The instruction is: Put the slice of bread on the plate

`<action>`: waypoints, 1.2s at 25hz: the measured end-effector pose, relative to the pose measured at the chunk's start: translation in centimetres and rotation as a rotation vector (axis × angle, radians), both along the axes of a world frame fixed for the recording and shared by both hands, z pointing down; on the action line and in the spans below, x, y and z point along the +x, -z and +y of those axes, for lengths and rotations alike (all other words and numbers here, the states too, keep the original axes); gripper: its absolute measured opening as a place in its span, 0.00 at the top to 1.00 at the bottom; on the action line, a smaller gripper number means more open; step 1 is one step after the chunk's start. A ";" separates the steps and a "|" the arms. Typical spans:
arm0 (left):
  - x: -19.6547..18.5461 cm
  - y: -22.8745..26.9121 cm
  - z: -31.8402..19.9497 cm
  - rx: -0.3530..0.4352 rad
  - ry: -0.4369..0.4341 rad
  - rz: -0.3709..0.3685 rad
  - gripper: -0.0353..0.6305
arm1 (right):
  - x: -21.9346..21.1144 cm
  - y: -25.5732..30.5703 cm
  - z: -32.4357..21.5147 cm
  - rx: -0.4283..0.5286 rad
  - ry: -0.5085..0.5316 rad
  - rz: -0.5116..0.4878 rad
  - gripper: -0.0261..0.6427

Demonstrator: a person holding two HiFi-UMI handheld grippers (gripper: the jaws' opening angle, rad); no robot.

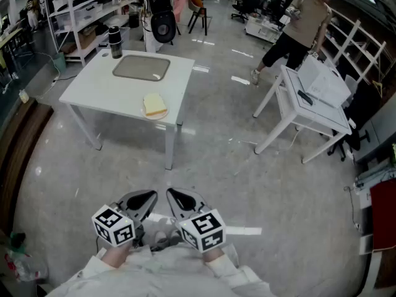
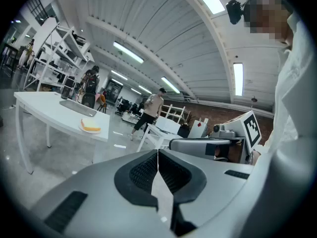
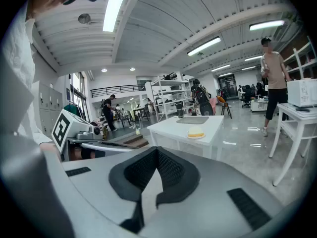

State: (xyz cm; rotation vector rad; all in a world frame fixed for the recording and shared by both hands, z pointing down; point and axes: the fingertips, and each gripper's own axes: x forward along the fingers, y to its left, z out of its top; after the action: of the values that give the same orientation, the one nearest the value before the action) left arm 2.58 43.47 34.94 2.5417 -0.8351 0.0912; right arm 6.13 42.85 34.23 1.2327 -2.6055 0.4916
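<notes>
Both grippers held low against the body, well apart from the table (image 1: 93,85); a carry posture, not a reach. Left gripper (image 2: 158,151): fingers pressed together, nothing between. Right gripper (image 3: 157,150): same, closed on nothing. The slice of bread (image 1: 154,103) sits on the plate (image 1: 158,117) near the table's front corner, close to the edge, likely for easy reach. 1 grey tray (image 1: 141,67) and 1 dark canister (image 1: 115,42) sit further back. Judgement: placement looks done.

Looking like a large open lab or workshop: showing polished grey floor (image 1: 216,166), white shelving racks (image 1: 74,5), office chairs (image 1: 247,2), white counters (image 1: 86,88), strip lights (image 3: 115,6) under ribbed ceiling (image 3: 163,29).
</notes>
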 end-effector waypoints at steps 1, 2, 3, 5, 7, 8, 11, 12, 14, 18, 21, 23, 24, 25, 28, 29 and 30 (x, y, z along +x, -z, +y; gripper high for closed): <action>0.3 0.0 0.0 0.005 -0.008 -0.003 0.93 | 0.3 0.1 -0.1 0.003 -0.005 0.002 0.94; 0.5 -0.1 0.0 0.010 -0.015 -0.005 0.93 | 0.5 0.1 -0.3 0.006 -0.010 0.003 0.94; 0.7 -0.1 0.0 0.012 -0.020 -0.007 0.93 | 0.7 0.1 -0.4 0.008 -0.016 0.005 0.94; 0.8 -0.2 -0.1 0.012 -0.021 -0.007 0.93 | 1.1 0.0 -0.7 0.011 -0.025 0.006 0.94; 0.7 -0.3 -0.3 0.012 -0.012 -0.008 0.93 | 1.4 0.0 -0.9 0.014 -0.032 0.009 0.94; 0.7 -0.3 -0.4 0.010 -0.008 -0.010 0.93 | 1.6 0.0 -1.0 0.013 -0.035 0.011 0.94; 0.7 -0.5 -0.6 0.003 0.001 -0.010 0.93 | 1.9 -0.2 -1.1 0.009 -0.034 0.018 0.94; 0.7 -0.5 -0.7 0.001 0.004 -0.008 0.93 | 2.0 -0.3 -1.2 0.008 -0.033 0.019 0.94; 0.8 -0.5 -0.9 -0.002 0.010 -0.006 0.93 | 2.0 -0.5 -1.3 0.002 -0.030 0.018 0.94; 1.2 -0.5 -1.0 -0.003 0.012 -0.005 0.93 | 2.0 -0.2 -1.2 0.014 -0.011 -0.002 0.94; 1.7 -0.7 -1.0 -0.013 0.013 -0.001 0.93 | 2.2 0.4 -1.1 0.033 0.006 -0.031 0.94; 2.0 -0.9 -0.9 -0.025 0.017 0.001 0.93 | 2.4 0.4 -1.1 0.027 0.026 -0.041 0.94; 2.2 -0.9 -0.9 -0.029 0.019 0.000 0.93 | 2.5 0.3 -1.1 0.021 0.033 -0.040 0.94; 2.4 -0.9 -0.9 -0.029 0.021 -0.002 0.93 | 2.8 0.2 -1.1 0.016 0.037 -0.036 0.94; 3.2 -1.1 -0.9 -0.029 0.030 -0.006 0.93 | 3.6 -0.4 -1.0 0.017 0.051 -0.002 0.94; 3.4 -1.3 -0.8 -0.033 0.037 -0.004 0.93 | 3.8 -0.7 -0.9 0.017 0.055 0.008 0.94; 3.6 -1.6 -0.7 -0.038 0.044 -0.001 0.93 | 4.1 -1.0 -0.8 0.015 0.054 0.011 0.94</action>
State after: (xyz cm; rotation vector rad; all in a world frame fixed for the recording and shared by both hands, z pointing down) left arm 6.18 42.81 36.54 2.4864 -0.8809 0.0939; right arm 10.22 42.03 35.18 1.1630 -2.6302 0.4545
